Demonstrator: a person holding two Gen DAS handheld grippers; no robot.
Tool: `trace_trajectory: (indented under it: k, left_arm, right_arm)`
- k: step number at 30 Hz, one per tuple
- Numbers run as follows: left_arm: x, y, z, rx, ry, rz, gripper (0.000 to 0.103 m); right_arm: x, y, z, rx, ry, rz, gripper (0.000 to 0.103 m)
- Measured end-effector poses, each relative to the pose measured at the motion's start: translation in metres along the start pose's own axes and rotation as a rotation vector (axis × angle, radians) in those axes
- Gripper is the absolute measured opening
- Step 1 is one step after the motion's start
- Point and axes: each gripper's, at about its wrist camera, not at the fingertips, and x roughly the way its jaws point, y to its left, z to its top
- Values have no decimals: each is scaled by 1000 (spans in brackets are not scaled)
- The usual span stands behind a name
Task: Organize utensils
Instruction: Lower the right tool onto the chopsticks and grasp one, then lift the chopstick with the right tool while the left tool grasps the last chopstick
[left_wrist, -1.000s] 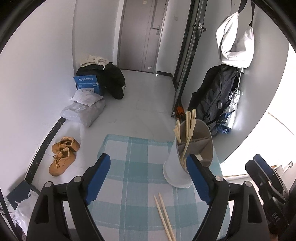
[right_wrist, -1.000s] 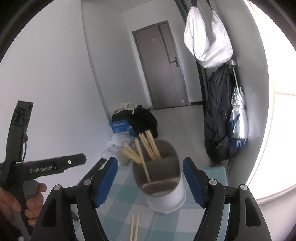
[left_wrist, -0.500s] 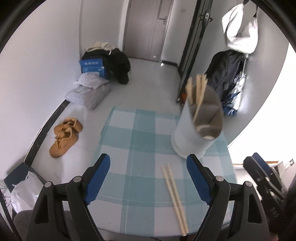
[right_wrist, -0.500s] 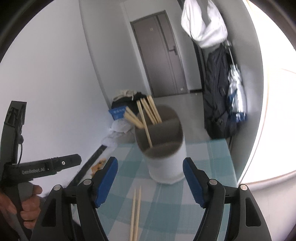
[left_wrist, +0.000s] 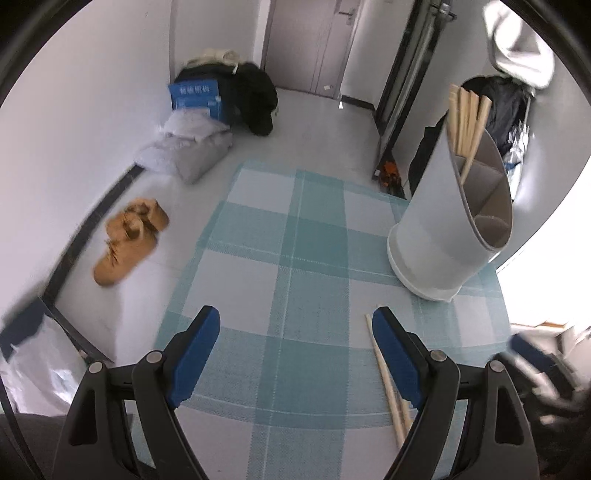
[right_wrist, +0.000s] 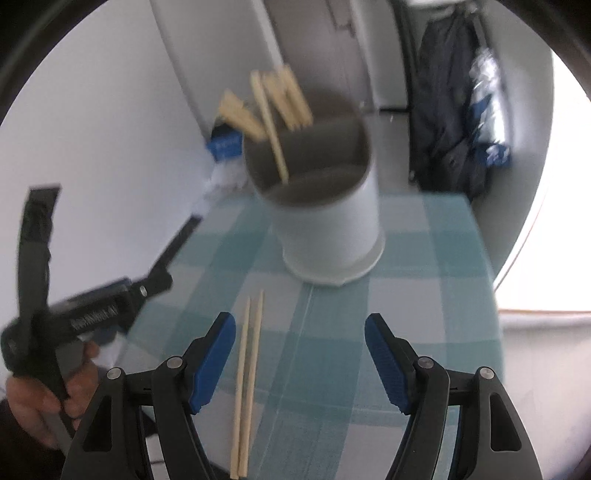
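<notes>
While both claws hang spread and empty, chopsticks (right_wrist: 248, 373) lie on cloth (right_wrist: 406, 258), running holder-ward (right_wrist: 325, 206), nearest right gripper (right_wrist: 300, 360), beside its left pad; left gripper (left_wrist: 295, 347) farther.

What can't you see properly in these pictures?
- Loose chopsticks: in the left wrist view, the left gripper finger covers part of them.
- Their near ends: cut off by the bottom edge of the right wrist view.
- Utensil holder: blurred in the right wrist view.
- Holder's compartment bottoms: hidden by its walls.
</notes>
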Motion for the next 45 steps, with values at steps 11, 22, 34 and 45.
trace_trajectory:
  k: [11,22,34,45]
  left_arm:
    - [-8,27,13,-33,-54,38,81]
    - [6,54,16,-98,2,32,81]
    - [10,63,16,-141,36,15,81]
    - [14,53,9,-101,79,-19,81]
  right_arm:
    - [68,30,18,-118,133,-46,55]
    - [97,41,12,-153,202,-72,41]
    - [105,69,13,-291,204,-100,7]
    - [73,42,24,-136,108,-30,4]
